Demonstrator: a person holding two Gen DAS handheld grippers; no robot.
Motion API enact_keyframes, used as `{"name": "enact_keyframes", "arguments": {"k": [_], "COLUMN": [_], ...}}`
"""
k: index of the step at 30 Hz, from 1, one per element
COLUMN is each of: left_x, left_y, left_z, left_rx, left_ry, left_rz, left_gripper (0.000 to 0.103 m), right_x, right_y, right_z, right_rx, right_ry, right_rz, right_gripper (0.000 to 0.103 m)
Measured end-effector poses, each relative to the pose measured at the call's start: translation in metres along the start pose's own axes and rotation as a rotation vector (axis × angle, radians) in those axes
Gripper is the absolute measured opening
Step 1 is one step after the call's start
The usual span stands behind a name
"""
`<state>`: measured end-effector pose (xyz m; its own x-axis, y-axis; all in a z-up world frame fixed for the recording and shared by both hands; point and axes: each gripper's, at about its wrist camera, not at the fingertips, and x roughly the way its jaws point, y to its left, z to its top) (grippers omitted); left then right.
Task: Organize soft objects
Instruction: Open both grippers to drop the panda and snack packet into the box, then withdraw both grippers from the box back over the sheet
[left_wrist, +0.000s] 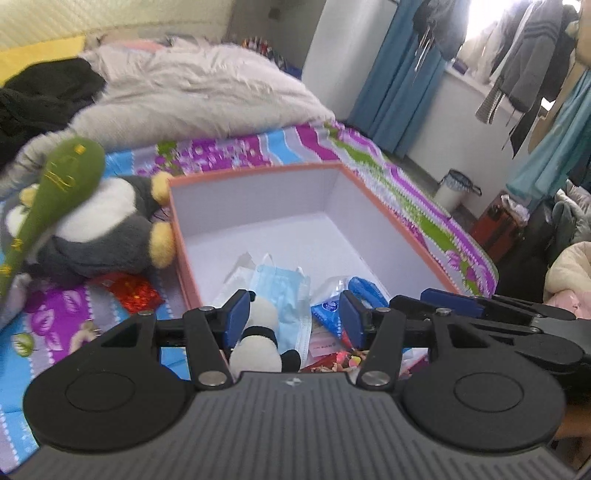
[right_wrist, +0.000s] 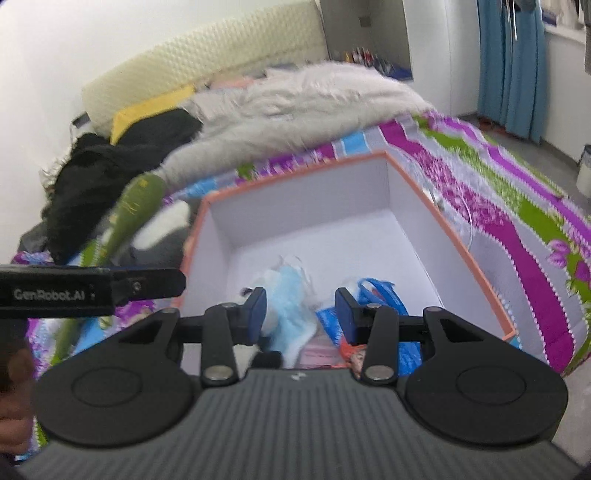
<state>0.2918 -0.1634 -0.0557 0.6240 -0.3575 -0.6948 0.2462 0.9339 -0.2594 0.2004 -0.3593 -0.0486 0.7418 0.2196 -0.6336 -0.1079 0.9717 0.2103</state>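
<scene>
An orange-rimmed box (left_wrist: 258, 170) (right_wrist: 295, 173) with a white inside sits on the patterned bedspread. In it lie a blue face mask (left_wrist: 284, 291) (right_wrist: 291, 295), a blue packet (left_wrist: 328, 310) and a small panda plush (left_wrist: 258, 332). My left gripper (left_wrist: 293, 319) hangs open over the box's near end. The panda lies just beside its left pad, and the other pad is well clear of it. My right gripper (right_wrist: 301, 314) is also open above the mask, holding nothing. Left of the box lie a grey-and-white penguin plush (left_wrist: 107, 229) (right_wrist: 166, 229) and a green plush club (left_wrist: 66, 173) (right_wrist: 136, 206).
A fluffy pale blanket (left_wrist: 207, 88) and a black garment (left_wrist: 40, 99) are heaped behind the box. A red packet (left_wrist: 133, 291) lies by the penguin. The bed edge drops off on the right. On the floor there are a bin (left_wrist: 452, 186) and a red case (left_wrist: 498, 225).
</scene>
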Motion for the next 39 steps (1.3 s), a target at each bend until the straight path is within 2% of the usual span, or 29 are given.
{"name": "enact_keyframes", "arguments": {"k": [14, 22, 30, 39], "left_x": [-0.147, -0.208, -0.262, -0.291], "left_y": [0.002, 0.024, 0.057, 0.087], "left_z": [-0.030, -0.062, -0.110, -0.167], "left_rx": [0.032, -0.009, -0.079, -0.164], "left_ry": [-0.194, -0.249, -0.273, -0.261], "left_rz": [0.031, 0.074, 0.125, 0.189], "left_gripper": [0.060, 0.060, 0.060, 0.060], "right_x": [-0.097, -0.126, -0.137, -0.142], "right_y": [0.066, 0.105, 0.148, 0.190], "right_z": [-0.007, -0.023, -0.045, -0.083], "right_rx": [-0.050, -0.090, -0.156, -0.210], "right_ry": [-0.163, -0.205, -0.192, -0.134], "right_rz": [0.057, 0.103, 0.146, 0.214], "right_gripper": [0.044, 0.044, 0.044, 0.044]}}
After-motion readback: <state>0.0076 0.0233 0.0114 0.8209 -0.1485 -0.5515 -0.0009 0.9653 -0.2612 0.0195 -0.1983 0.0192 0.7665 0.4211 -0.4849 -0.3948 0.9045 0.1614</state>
